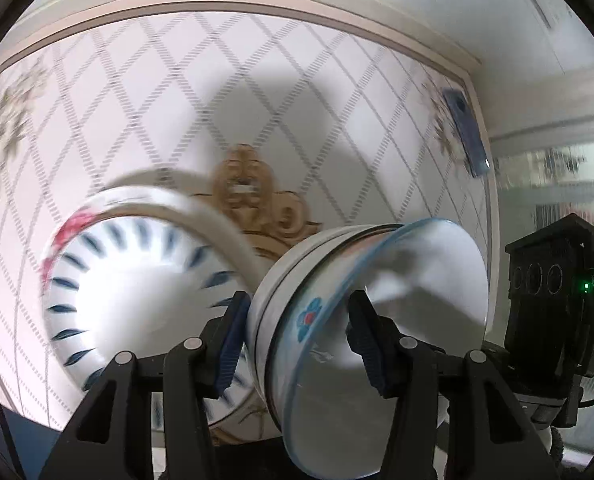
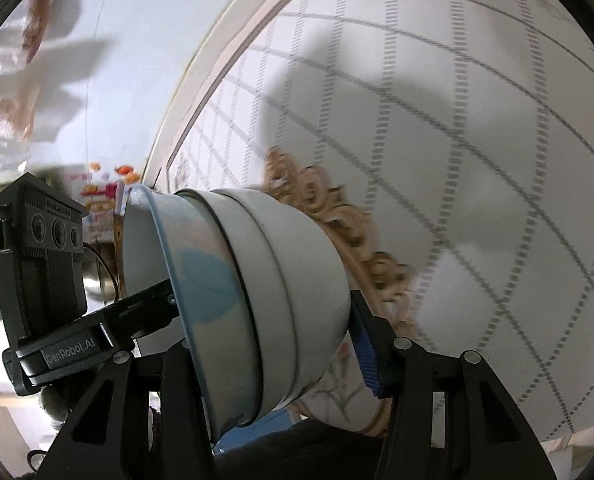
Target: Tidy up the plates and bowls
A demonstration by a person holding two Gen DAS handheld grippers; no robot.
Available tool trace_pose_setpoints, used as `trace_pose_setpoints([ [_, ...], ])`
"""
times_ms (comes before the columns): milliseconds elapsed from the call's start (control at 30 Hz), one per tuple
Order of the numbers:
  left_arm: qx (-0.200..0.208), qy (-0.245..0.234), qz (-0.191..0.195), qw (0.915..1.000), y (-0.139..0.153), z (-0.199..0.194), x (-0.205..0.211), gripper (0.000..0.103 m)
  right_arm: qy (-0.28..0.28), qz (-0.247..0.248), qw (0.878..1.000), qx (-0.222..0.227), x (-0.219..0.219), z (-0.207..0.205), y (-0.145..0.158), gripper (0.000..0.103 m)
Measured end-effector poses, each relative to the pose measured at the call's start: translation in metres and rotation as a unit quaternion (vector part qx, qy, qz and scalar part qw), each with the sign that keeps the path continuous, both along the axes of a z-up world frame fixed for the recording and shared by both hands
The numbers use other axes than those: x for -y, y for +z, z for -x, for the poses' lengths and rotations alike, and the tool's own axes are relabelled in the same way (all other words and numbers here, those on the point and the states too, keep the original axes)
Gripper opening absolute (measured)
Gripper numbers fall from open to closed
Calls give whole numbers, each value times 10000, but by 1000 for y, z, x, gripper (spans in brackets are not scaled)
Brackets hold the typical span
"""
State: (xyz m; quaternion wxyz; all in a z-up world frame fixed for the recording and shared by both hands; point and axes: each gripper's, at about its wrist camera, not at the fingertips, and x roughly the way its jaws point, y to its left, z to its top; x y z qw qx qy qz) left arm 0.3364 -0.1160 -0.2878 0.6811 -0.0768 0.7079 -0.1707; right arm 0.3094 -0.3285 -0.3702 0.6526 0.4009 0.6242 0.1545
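My left gripper (image 1: 297,330) is shut on a stack of nested white bowls (image 1: 361,304); the innermost has a blue rim and a blue flower. One finger is inside it, the other (image 1: 231,340) outside. My right gripper (image 2: 265,320) grips the same stack (image 2: 265,296) from the opposite side, its right finger (image 2: 367,344) against the outer bowl and its left finger hidden. The stack is held on its side. A stack of plates and bowls with blue dashes (image 1: 137,288) lies on the table to the left, blurred.
The table has a white cloth with a grey diamond grid (image 1: 257,100) and a gold ornament (image 1: 253,196) at its middle. A blue object (image 1: 467,132) lies near the table's far right edge. The other gripper's camera block shows in each view (image 1: 553,292) (image 2: 41,260).
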Motion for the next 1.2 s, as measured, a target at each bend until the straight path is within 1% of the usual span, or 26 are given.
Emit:
trace_pose_setpoints([
  [233,10,717,-21,9974,-1,-2,-66,49,658,-53,9978,57,-60,-26,2,53],
  [367,19,1012,-43,9949,-7,-1,-92,49,1021,-58,9947,82,-97,-41,-5,53],
  [467,12,1177,-44,9930,-14,1,-108,49,1200,-35,9927,78,-114,-47,-11,53],
  [700,12,1361,-36,9907,-25,7,-125,49,1459,64,9893,49,-144,-55,-25,53],
  [967,-5,1467,8,9892,-31,12,-133,49,1516,210,9882,23,-156,-57,-36,53],
  [1200,49,1459,-20,9893,-29,12,-138,49,1529,246,9879,35,-158,-57,-34,53],
])
